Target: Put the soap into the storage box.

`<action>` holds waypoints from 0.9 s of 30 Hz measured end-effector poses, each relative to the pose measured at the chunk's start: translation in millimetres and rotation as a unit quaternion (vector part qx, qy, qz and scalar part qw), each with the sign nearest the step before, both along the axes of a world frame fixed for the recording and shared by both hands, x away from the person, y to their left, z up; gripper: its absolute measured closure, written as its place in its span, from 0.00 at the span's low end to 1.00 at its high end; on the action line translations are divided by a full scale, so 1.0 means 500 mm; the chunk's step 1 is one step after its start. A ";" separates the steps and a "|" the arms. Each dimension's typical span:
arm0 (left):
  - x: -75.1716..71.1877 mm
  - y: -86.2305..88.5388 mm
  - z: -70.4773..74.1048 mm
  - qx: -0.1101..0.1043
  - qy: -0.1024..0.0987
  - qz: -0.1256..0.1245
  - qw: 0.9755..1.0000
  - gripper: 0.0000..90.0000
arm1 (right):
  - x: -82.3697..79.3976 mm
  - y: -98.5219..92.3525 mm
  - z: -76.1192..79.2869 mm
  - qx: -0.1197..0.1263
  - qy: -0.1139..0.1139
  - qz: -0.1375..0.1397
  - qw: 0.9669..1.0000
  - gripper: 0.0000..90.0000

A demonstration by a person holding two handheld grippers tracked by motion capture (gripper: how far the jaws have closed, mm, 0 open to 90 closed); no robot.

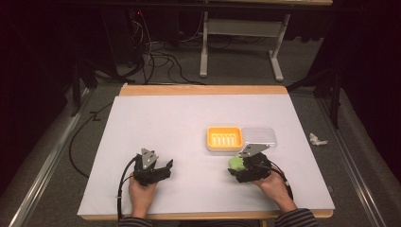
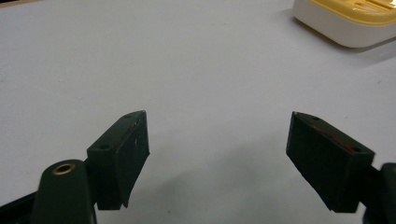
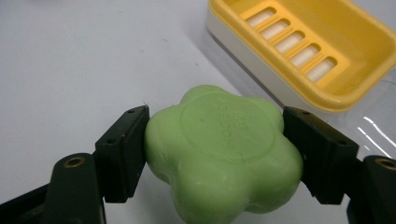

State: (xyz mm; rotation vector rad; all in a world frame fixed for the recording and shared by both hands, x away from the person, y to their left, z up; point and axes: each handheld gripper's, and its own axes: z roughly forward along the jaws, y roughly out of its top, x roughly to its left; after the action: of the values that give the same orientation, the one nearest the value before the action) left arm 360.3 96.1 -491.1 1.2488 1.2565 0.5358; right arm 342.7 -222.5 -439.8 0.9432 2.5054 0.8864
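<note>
1. Plainly, a green flower-shaped soap (image 3: 223, 151) is pinched between the two black jaws of the right gripper (image 1: 246, 166); in the right gripper view both pads are seen pressed against its lobes; it is held just at 6 o'clock of the yellow soap dish (image 1: 224, 138), near it but not touching.
2. The left gripper (image 1: 158, 170) is seen with its jaws spread wide and nothing between them; it is placed at about 9 o'clock of the soap, well apart, over the bare white table cover (image 1: 165, 118).
3. A slip is judged the chief risk; the soap is rounded and smooth-looking, and it is gripped only on two curved lobes; a twist of the wrist or a loosened squeeze could let it rotate or drop out short of the dish.
4. A second risk is judged at the dish itself; its raised rim could be struck by the soap or a jaw, so that the light-looking dish is shoved toward the clear lid (image 1: 258, 135) lying against it at 3 o'clock.
5. The soap appears waxy and matt, with a round embossed stamp on top; the dish insert is glossy yellow plastic with five slots, seated in a white base; the lid looks thin and transparent; the jaws are blocky and dull black.
</note>
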 end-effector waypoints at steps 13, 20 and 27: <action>0.000 0.000 0.000 0.000 -0.001 0.000 1.000 0.24 | 0.008 -0.013 0.041 0.022 -0.021 -0.003 1.000 0.30; 0.000 0.000 0.000 0.000 -0.001 0.000 1.000 0.24 | 0.024 -0.019 0.068 0.035 -0.026 -0.006 0.999 0.30; 0.000 0.000 0.000 0.000 -0.001 0.001 1.000 0.24 | 0.045 -0.023 0.085 0.048 -0.029 -0.014 0.998 0.30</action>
State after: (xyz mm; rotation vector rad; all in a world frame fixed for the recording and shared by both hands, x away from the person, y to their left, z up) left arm 360.2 95.9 -491.1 1.2466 1.2555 0.5381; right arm 365.3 -233.9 -397.1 0.9640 2.4143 1.0176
